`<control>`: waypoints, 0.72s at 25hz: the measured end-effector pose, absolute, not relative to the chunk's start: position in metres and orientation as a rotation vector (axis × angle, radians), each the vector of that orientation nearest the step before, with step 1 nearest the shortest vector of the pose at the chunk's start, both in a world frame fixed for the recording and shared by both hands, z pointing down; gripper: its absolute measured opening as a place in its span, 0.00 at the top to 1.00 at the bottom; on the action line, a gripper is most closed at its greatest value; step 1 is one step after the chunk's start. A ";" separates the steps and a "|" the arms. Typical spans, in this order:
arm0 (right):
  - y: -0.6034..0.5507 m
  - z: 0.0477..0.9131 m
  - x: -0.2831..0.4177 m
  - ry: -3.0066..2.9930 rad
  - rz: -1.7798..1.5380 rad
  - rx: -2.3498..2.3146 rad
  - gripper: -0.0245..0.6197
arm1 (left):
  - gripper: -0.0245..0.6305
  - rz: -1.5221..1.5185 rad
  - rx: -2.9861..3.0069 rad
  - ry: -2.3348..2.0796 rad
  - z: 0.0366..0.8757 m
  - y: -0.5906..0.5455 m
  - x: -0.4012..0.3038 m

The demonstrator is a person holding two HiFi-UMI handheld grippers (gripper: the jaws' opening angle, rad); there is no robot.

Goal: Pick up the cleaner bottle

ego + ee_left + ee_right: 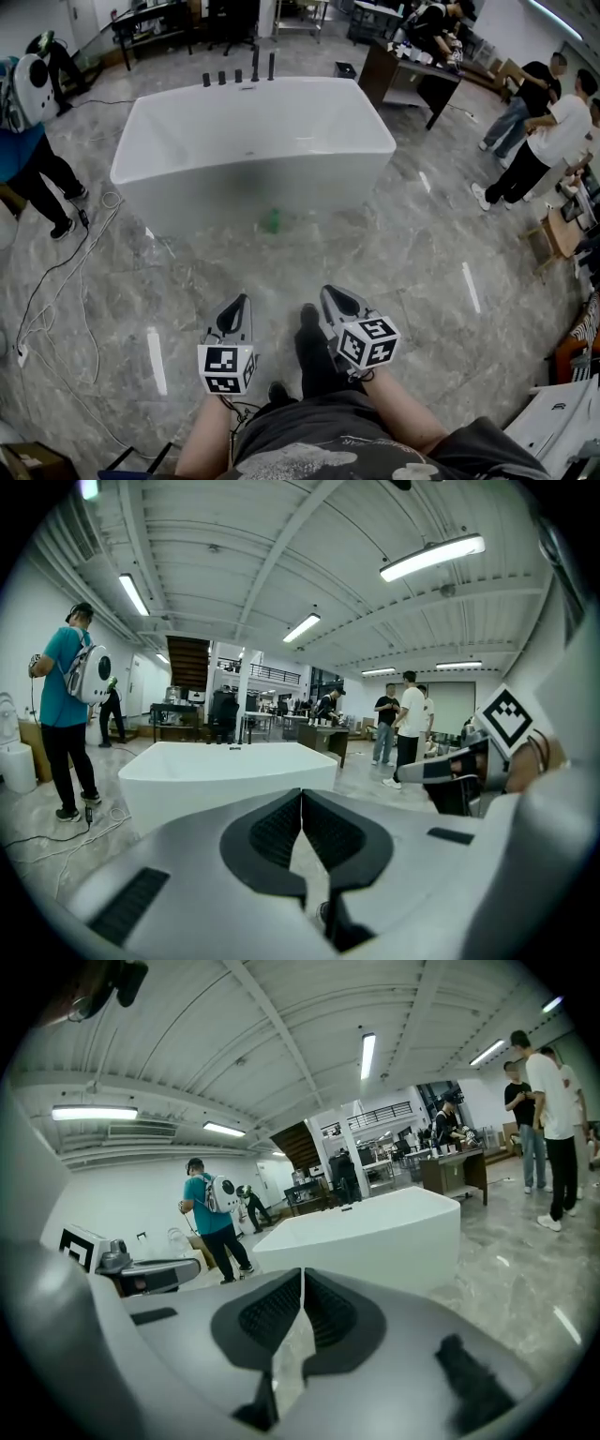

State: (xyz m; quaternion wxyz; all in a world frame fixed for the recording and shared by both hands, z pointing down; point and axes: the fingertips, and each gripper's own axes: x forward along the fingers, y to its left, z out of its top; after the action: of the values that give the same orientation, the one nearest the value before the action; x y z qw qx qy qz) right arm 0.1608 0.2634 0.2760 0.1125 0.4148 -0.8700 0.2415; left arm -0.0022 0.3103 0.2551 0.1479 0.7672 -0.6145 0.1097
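The bottle point(273, 221) at twelve o'clock is judged light and slick, best clamped mid-body; left gripper point(241, 302) and right gripper point(330, 293) are closed, empty.

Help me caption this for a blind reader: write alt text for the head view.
A person looks down at two hand-held grippers, the left gripper and the right gripper, both shut and empty, above a grey marble floor. Ahead, a small green bottle sits on the floor before a white bathtub; other people stand at the room's edges.
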 end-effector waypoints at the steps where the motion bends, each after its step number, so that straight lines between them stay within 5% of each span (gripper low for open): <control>1: 0.251 0.279 0.161 -2.560 0.712 1.218 0.92 | 0.94 0.318 2.203 -1.775 0.257 0.301 -0.004; 18: -0.012 0.326 0.189 -2.569 0.825 1.142 0.92 | 0.94 0.401 2.060 -1.869 0.273 0.066 0.020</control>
State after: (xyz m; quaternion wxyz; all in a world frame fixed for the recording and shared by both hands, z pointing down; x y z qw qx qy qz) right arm 0.1885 -0.0122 0.3264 0.1056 0.3875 -0.8719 0.2801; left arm 0.0198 0.0661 0.2728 0.1651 0.7230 -0.6559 0.1408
